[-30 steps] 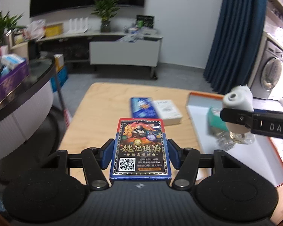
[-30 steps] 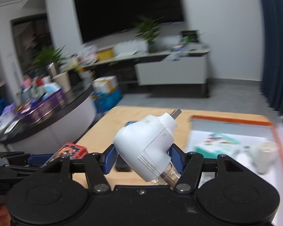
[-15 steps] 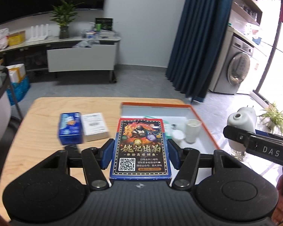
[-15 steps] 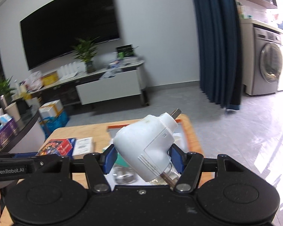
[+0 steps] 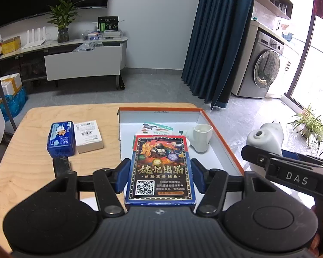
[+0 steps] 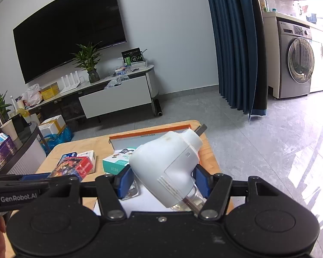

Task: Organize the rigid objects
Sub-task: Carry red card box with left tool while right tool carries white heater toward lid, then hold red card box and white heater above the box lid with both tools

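My left gripper (image 5: 160, 175) is shut on a playing-card box (image 5: 160, 169) with dark fantasy art and a QR code, held over the near left corner of the orange-rimmed tray (image 5: 224, 144). My right gripper (image 6: 162, 181) is shut on a white plug-in vaporizer (image 6: 168, 167) with a clear bottle at its base, and hangs over the tray's right side (image 6: 150, 131). In the left wrist view the vaporizer (image 5: 266, 137) shows at the right. Inside the tray lie a teal-and-white box (image 5: 157, 129) and a small white cup (image 5: 201, 137).
On the wooden table (image 5: 32, 172) left of the tray sit a blue tin (image 5: 60, 138) and a white box (image 5: 87, 136). A dark flat object (image 5: 61, 165) lies near them. Beyond the table stand a TV cabinet, blue curtain and washing machine.
Both grippers swung to the right with their loads, from above the table's left part to over the tray. Neither grip changed.
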### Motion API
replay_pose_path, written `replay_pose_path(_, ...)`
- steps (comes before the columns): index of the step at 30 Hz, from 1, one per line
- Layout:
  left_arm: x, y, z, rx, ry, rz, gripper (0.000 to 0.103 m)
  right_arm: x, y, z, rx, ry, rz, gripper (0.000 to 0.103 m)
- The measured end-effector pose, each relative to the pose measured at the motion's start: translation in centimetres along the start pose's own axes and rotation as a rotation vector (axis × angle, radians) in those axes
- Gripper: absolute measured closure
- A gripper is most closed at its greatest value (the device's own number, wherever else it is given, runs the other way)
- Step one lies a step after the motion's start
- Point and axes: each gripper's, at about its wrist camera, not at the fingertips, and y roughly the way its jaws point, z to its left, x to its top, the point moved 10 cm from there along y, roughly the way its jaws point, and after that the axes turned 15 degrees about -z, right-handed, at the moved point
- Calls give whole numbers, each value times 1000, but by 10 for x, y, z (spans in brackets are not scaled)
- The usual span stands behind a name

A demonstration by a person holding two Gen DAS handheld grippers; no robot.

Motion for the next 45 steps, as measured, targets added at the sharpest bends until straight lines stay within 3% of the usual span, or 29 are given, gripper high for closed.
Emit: replay_pose_path(45, -7, -2, -8, 2, 3, 9, 43, -1, -1, 5, 5, -2, 12, 31)
